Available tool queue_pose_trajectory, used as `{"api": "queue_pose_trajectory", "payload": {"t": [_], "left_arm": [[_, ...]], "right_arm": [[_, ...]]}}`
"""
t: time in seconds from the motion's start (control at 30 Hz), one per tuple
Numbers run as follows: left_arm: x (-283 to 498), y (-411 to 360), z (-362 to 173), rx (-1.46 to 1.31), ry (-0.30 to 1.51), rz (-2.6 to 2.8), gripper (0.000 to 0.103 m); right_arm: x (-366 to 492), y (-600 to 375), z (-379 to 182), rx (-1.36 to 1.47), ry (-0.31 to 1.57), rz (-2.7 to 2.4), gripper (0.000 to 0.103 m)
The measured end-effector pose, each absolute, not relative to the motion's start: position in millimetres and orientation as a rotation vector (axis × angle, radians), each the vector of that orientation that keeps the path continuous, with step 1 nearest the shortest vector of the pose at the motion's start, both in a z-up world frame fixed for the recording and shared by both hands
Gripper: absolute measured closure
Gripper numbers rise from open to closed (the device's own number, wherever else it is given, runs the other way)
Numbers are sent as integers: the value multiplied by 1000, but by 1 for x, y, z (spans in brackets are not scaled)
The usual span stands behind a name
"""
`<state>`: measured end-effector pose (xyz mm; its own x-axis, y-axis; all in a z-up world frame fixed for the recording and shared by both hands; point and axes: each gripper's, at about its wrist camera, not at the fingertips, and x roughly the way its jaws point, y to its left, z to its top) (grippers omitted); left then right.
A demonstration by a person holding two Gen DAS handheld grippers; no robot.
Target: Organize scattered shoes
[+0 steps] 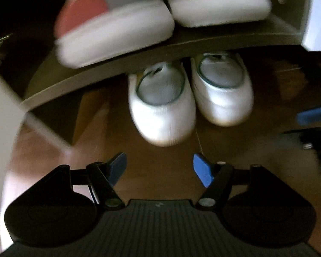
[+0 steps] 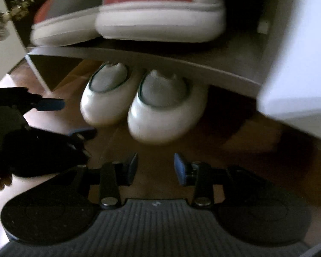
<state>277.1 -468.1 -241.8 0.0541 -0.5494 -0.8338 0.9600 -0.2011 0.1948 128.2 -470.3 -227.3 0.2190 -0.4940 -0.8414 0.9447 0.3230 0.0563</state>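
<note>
Left wrist view: the two white sneakers (image 1: 188,98) sit side by side on the wood floor (image 1: 160,171), toes tucked under the shelf (image 1: 139,60) at 12 o'clock. The red sneakers (image 1: 117,21) rest on top of it. They look tidy, so go slow and don't bump them. The left gripper (image 1: 160,167) has its fingers wide apart — holding nothing.

Right wrist view: the same white pair lies at 12 o'clock. The right gripper (image 2: 155,165) is apart too, touching nothing. The left gripper shows at 9 o'clock.
</note>
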Motion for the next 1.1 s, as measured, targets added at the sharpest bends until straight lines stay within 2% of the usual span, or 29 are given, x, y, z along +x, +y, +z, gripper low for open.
{"api": "queue_pose_trajectory", "payload": {"t": [0.13, 0.17, 0.27, 0.43, 0.53, 0.6, 0.7, 0.8, 1.0, 1.1], "left_arm": [[267, -419, -161, 996, 631, -1488, 31], [262, -415, -142, 982, 637, -1480, 31], [248, -380, -55, 894, 686, -1431, 31], [235, -333, 103, 760, 762, -1304, 30], [226, -310, 196, 706, 785, -1243, 21], [218, -295, 250, 676, 780, -1214, 20], [199, -269, 336, 627, 747, -1199, 13], [192, -253, 383, 589, 742, -1184, 11], [189, -215, 455, 566, 712, -1190, 10], [193, -183, 483, 579, 661, -1201, 5]], "right_arm": [[105, -435, -156, 692, 869, -1112, 67], [97, -425, -132, 693, 865, -1114, 62], [87, -401, -58, 624, 852, -1113, 58], [61, -381, 89, 521, 796, -1122, 41], [54, -374, 178, 480, 747, -1111, 31], [49, -369, 228, 455, 723, -1095, 26], [35, -349, 321, 400, 655, -1083, 17], [20, -325, 389, 379, 593, -1090, 14], [-8, -263, 450, 443, 498, -1205, 6], [-17, -232, 474, 467, 464, -1262, 6]]}}
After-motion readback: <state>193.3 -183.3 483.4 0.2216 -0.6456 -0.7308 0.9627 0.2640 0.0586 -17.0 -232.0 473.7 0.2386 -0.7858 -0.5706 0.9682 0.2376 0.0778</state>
